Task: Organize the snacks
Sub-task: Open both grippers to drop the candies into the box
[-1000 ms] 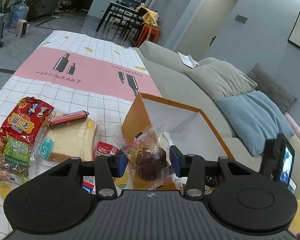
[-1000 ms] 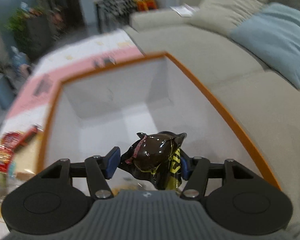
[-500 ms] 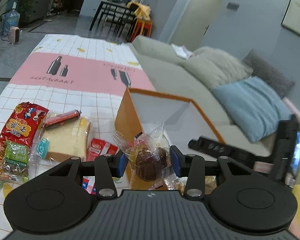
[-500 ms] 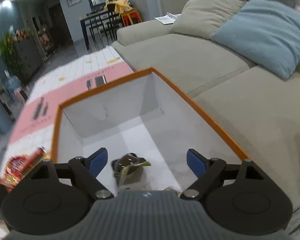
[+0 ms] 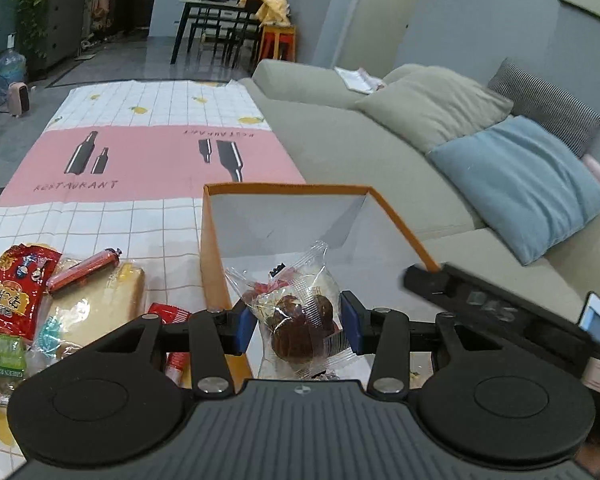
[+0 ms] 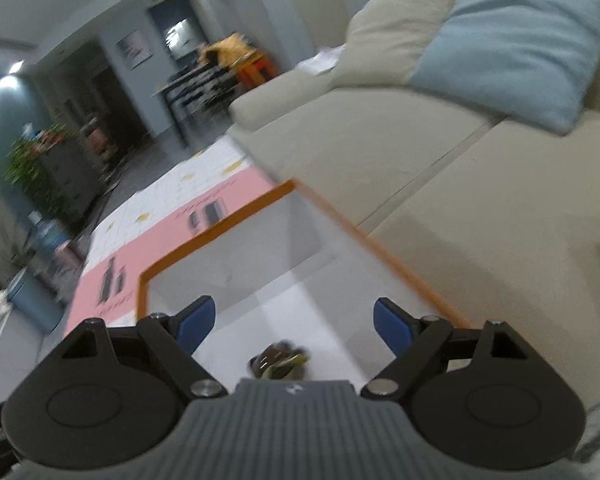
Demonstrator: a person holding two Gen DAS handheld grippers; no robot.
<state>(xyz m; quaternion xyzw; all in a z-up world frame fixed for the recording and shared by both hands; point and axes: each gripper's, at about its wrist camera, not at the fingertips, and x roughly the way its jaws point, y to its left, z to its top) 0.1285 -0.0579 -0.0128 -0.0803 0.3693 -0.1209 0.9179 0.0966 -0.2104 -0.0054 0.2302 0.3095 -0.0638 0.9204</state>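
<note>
Left gripper (image 5: 298,326) clamps clear-wrapped cake pack (image 5: 300,320) over orange box (image 5: 216,248); more snacks (image 5: 60,300) on cloth (image 5: 140,168) at left.

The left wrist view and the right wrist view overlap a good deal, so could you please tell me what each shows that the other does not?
Only the left wrist view shows the left gripper shut on a clear-wrapped cake, plus loose snacks like the red packet and sliced bread on the tablecloth.

Only the right wrist view shows the right gripper, jaws open, above a dark wrapped snack lying in the box.

Both show the orange-rimmed box and the blue cushion.
</note>
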